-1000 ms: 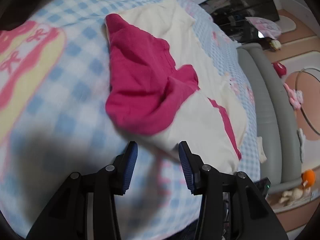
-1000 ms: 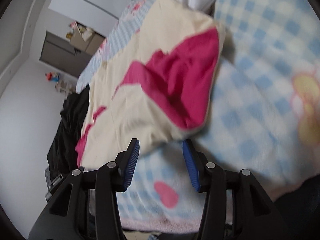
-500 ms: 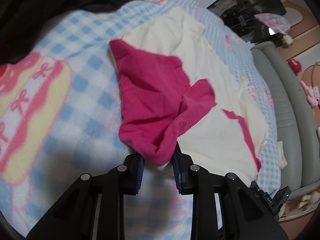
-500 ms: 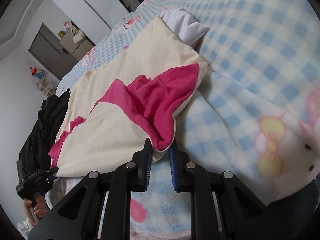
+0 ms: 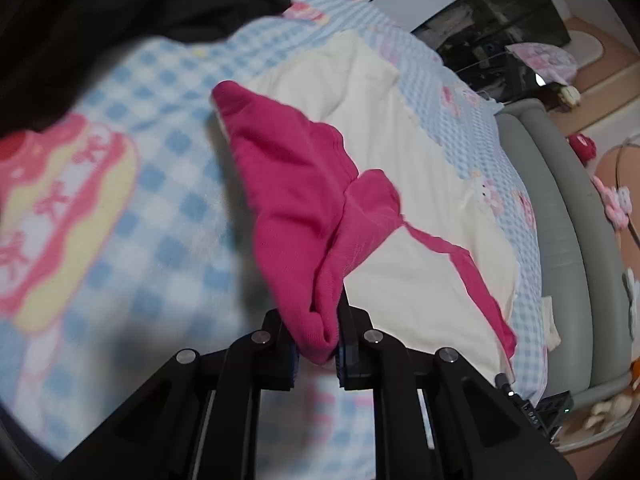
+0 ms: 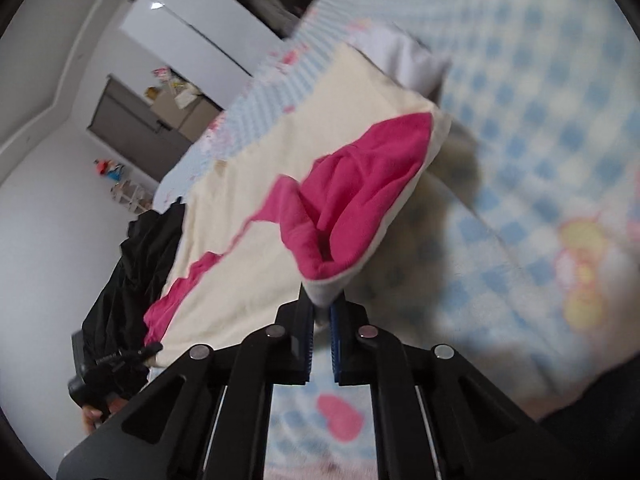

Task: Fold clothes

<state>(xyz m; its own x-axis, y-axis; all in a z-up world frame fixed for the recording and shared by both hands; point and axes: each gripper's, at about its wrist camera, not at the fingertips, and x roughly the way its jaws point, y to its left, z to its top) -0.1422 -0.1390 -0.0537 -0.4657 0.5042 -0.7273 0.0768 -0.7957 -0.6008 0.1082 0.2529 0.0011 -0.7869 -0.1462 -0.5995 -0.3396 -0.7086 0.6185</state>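
Left gripper (image 5: pixel 316 354) clamped on the pink sleeve end (image 5: pixel 316 320) of the cream-and-pink garment (image 5: pixel 420 264); right gripper (image 6: pixel 320 340) clamped on the other near corner, cream edge (image 6: pixel 324 292) pinched between the jaws. Garment lies across the blue checked blanket (image 5: pixel 168 208), both near corners raised off it, far part flat. Black clothing (image 5: pixel 100 20) piled beyond, grey bed edge (image 5: pixel 568 240) to the side.

Risks: right grip bites only a thin bit of hem, could slip when pulled; left holds bunched fabric, so the fold may come out crooked or the sleeve may drag loose. Uneven lift would skew the fold line.

Versus a second ago: both jaws were wide apart and short of the cloth; half a second ago they were closing on it; now corners are lifted.
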